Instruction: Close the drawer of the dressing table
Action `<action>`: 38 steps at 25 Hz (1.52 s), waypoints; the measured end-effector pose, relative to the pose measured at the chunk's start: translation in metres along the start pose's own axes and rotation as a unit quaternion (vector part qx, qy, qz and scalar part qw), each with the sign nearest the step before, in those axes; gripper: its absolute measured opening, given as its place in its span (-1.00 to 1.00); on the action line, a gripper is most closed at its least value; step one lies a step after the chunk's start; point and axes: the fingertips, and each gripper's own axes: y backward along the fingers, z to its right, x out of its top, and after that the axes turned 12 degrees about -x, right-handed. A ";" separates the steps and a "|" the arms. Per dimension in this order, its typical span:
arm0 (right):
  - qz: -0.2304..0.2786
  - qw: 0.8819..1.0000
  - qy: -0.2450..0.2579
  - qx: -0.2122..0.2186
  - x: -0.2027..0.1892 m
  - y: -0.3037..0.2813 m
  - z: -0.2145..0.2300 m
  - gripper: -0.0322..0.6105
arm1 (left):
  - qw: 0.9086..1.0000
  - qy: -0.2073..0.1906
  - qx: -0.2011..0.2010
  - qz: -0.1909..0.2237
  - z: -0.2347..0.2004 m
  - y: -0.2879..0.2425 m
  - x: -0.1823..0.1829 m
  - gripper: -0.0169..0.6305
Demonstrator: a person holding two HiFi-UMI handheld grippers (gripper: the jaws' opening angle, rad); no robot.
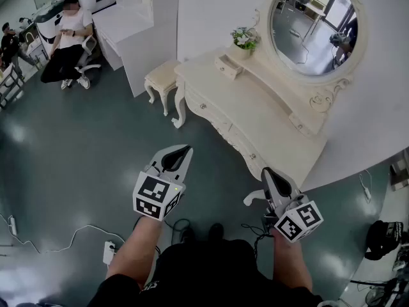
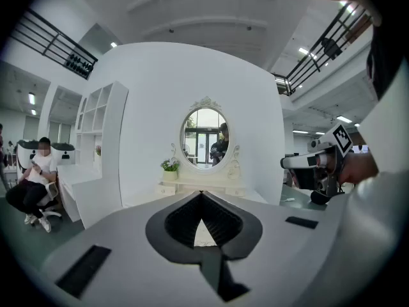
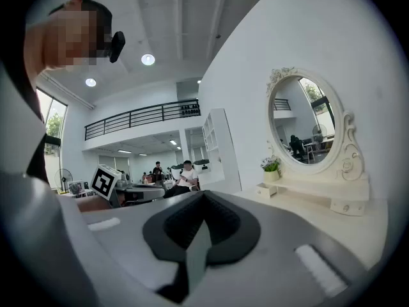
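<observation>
Approach step: my left gripper (image 1: pixel 186 150) and right gripper (image 1: pixel 266 171) are clenched, empty, well apart from the dressing table (image 1: pixel 268 117). Next I push in its jutting small drawer (image 1: pixel 228 67).

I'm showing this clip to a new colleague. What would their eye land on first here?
The cream dressing table with its big oval mirror fills the upper right, one small drawer jutting out beside a potted plant. In the foreground, the left gripper and right gripper hang shut and empty, short of the table.
</observation>
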 end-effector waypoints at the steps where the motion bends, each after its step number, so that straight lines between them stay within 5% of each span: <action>1: 0.000 1.000 0.000 -0.001 0.000 0.004 -0.002 -0.88 | 1.000 0.008 0.001 0.002 0.003 0.007 -0.002 -0.93; 9: 0.012 0.999 0.037 0.012 0.004 0.038 -0.010 -0.88 | 0.999 0.027 0.012 0.025 0.034 0.024 0.002 -0.93; 15: 0.011 0.999 -0.015 0.027 0.001 0.075 0.024 -0.87 | 0.998 -0.012 0.012 0.058 0.073 0.010 0.024 -0.93; 25: 0.002 0.998 -0.026 0.056 -0.017 0.103 0.051 -0.87 | 0.999 0.011 0.034 0.034 0.117 -0.003 0.004 -0.93; 38: -0.031 0.997 -0.028 0.065 -0.027 0.065 0.071 -0.87 | 0.998 0.048 0.031 0.034 0.085 -0.028 -0.014 -0.93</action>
